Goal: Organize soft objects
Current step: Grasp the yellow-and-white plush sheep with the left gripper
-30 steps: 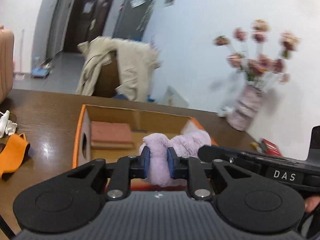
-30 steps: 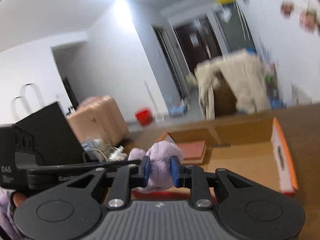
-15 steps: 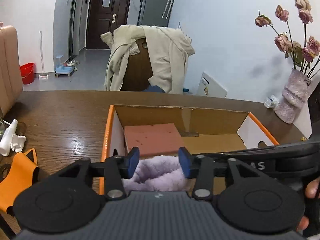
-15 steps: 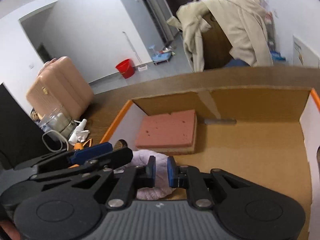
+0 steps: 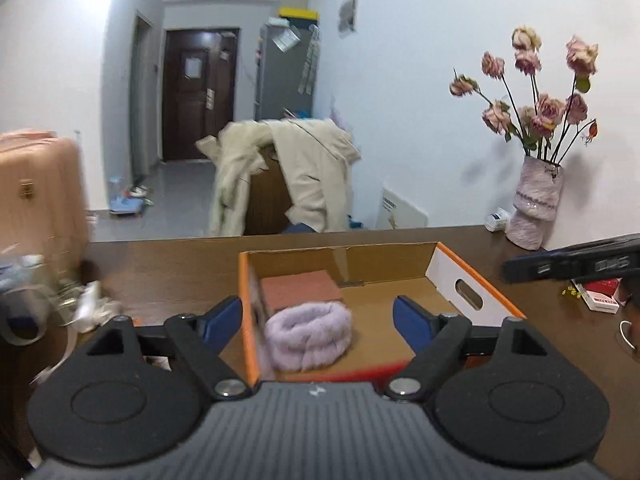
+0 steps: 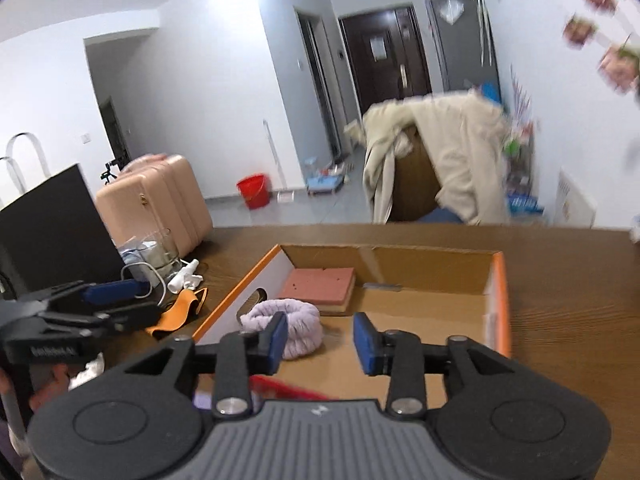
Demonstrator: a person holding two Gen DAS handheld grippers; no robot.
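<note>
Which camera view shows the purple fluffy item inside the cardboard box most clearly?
The left wrist view: the purple fluffy item lies whole between the open fingers, inside the cardboard box. In the right wrist view, a finger of the right hand-held gripper covers part of it.

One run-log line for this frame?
left gripper: open, empty | right gripper: open, empty | purple fuzzy roll: in cardboard box beside pink sponge | phase: released
</note>
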